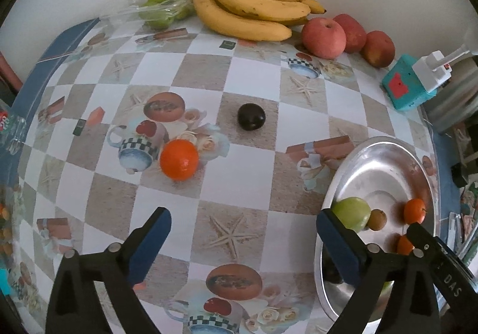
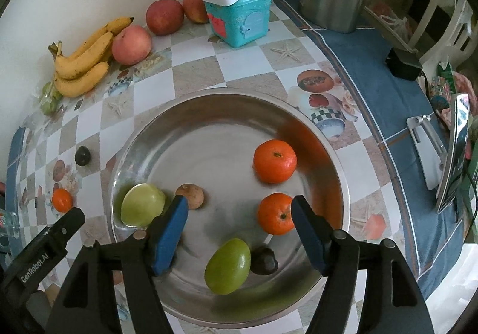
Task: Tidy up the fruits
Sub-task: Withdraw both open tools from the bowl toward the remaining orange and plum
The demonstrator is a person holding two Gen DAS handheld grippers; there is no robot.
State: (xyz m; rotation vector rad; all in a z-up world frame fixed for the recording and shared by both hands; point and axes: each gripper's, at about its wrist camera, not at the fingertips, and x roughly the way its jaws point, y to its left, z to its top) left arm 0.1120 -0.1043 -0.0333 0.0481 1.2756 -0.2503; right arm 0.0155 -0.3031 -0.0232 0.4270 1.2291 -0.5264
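shiny round steel basin (image 2: 298, 121), glossy tangerine (image 2: 274, 165)

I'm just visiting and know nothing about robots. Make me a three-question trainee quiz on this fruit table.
1. True or false: the round steel bowl is empty.
2. How many orange tangerines lie in it? A) one B) two C) three
3. Fill in: the dark round plum on the checkered tablecloth lies ___ the bowl.

Both hand-held grippers, left and right, are open and hold nothing.

Key: 1 false; 2 B; 3 outside.
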